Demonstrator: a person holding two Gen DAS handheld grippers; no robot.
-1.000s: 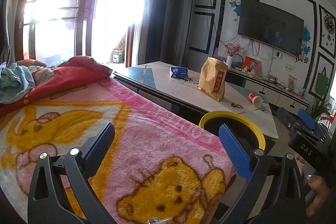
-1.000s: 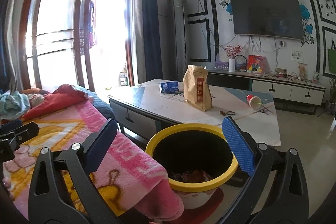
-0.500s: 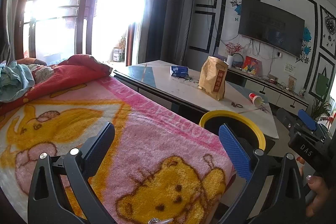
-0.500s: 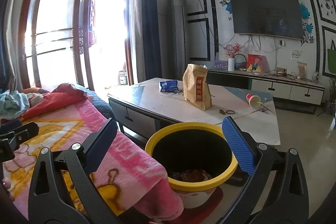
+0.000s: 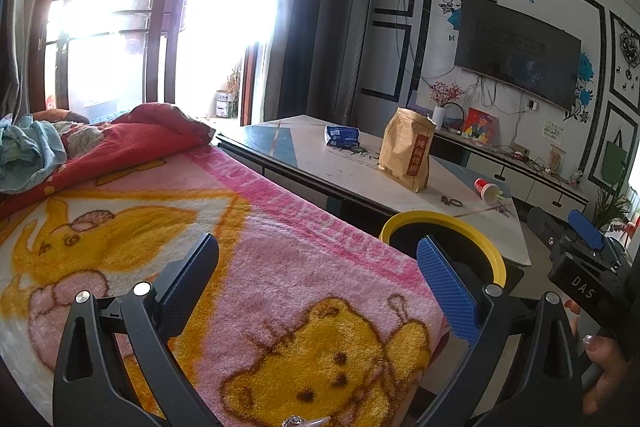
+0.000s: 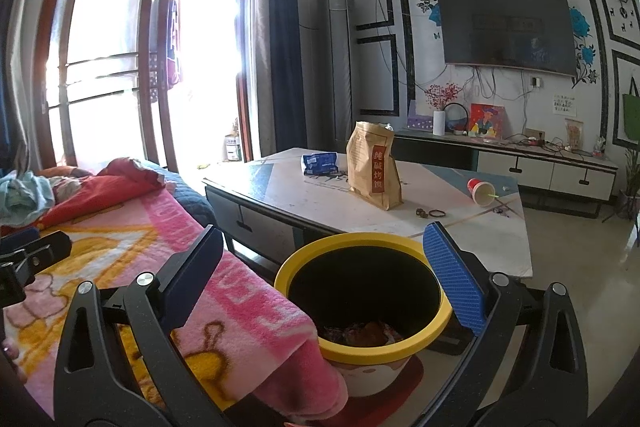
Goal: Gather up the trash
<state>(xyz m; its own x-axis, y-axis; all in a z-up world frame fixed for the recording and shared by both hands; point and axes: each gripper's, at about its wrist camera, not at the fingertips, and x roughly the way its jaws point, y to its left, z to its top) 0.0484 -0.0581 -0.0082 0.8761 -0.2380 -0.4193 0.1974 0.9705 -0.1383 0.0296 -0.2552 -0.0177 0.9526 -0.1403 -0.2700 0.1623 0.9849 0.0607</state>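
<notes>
Little has shifted since a second ago: both claws, left claw [image 5: 316, 281] and right claw [image 6: 324, 261], hang released and empty beside the yellow-rimmed bin [image 6: 362, 291], so nothing new is collected.

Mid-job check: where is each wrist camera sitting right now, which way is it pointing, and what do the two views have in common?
Left wrist: over the pink blanket, facing the table; left gripper open, the right gripper's body and a hand at right.
Right wrist: above the yellow-rimmed bin, facing the TV wall; right gripper open.
Shared: bin, blanket, table, brown paper bag, blue packet, red cup.
</notes>
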